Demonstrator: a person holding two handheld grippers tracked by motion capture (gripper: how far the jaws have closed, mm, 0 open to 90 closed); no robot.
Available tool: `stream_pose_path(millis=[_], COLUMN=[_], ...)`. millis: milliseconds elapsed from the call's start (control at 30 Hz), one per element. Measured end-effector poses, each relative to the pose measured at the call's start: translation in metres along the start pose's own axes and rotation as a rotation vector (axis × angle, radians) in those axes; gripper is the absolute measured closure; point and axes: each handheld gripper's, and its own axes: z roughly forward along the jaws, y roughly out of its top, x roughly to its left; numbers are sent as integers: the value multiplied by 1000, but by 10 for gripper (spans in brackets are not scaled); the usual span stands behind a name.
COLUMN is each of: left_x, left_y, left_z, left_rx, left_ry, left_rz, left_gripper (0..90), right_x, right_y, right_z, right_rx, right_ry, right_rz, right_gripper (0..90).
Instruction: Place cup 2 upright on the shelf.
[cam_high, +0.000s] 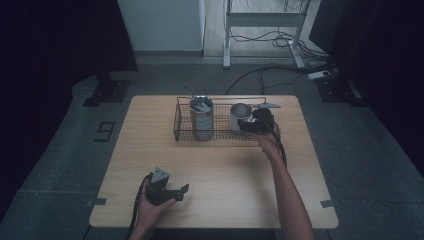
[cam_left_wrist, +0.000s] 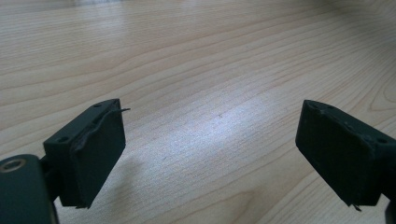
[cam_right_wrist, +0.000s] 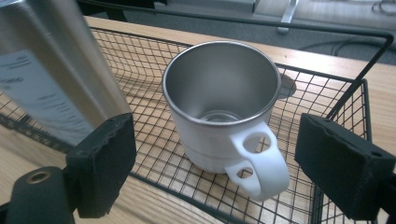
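A wire basket (cam_high: 182, 129) stands at the back of the wooden table (cam_high: 220, 165). Inside it are a tall steel tumbler (cam_high: 201, 119) with utensils in it and a white mug (cam_high: 239, 115) with a steel lining. My right gripper (cam_high: 251, 125) is at the basket's right part, beside the mug. In the right gripper view the mug (cam_right_wrist: 219, 107) stands upright with its handle (cam_right_wrist: 261, 168) pointing at me, between the jaws of the right gripper (cam_right_wrist: 217, 168), which stand apart without touching it. The tumbler (cam_right_wrist: 51, 70) is at the left. My left gripper (cam_high: 181, 193) (cam_left_wrist: 210, 154) rests open over bare wood.
The basket's black rim (cam_right_wrist: 373, 35) rises behind and to the right of the mug. Cables (cam_high: 280, 37) and a desk frame (cam_high: 265, 20) lie on the floor beyond the table. Bare wood stretches between the basket and the table's near edge.
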Motion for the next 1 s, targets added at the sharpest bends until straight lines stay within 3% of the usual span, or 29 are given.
stream_pose_path(millis=[133, 533, 1000], left_x=[-1, -4, 4], left_y=[0, 0, 0], left_z=[1, 3, 0], left_rx=[0, 9, 7], left_ry=[-2, 6, 28], left_rz=[2, 16, 6], left_gripper=[87, 87, 87], right_x=[1, 2, -3], right_y=[-5, -30, -78], right_z=[-6, -42, -82], right_rx=[8, -54, -90], right_ry=[10, 54, 66], right_rz=[-2, -8, 4], right_gripper=[127, 133, 147])
